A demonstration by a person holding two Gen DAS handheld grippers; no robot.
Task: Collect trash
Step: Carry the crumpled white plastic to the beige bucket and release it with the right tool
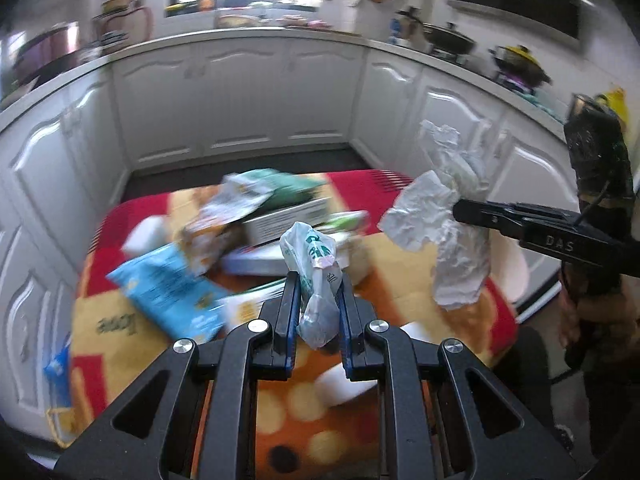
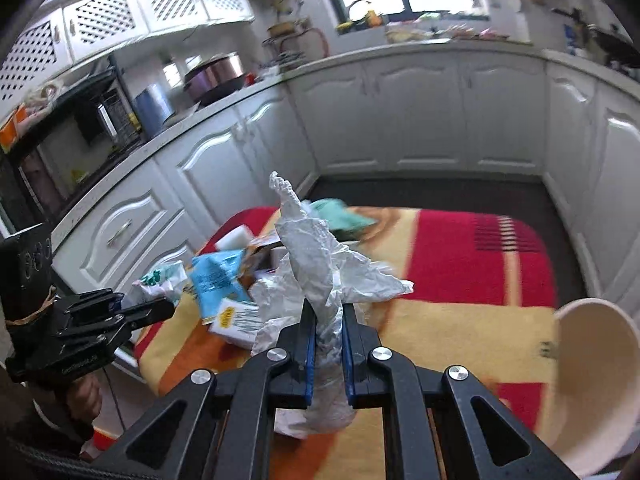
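Note:
My left gripper (image 1: 316,280) is shut on a thin plastic bag (image 1: 314,252) with green print, held above a table covered in a red, yellow and orange cloth (image 1: 400,292). To its right, my right gripper (image 1: 460,210) hangs in the air, shut on a crumpled white paper (image 1: 452,248). In the right wrist view that paper (image 2: 316,256) stands up between the pads of the right gripper (image 2: 326,312). The left gripper (image 2: 170,308) shows at the left with the bag (image 2: 160,280) at its tip.
A pile of trash lies on the cloth: a blue packet (image 1: 168,288), a white box (image 1: 288,216), a green packet (image 1: 288,188) and a white sponge-like block (image 2: 234,238). A cream bowl (image 2: 592,392) sits at the table's right. White cabinets (image 2: 420,120) ring the table.

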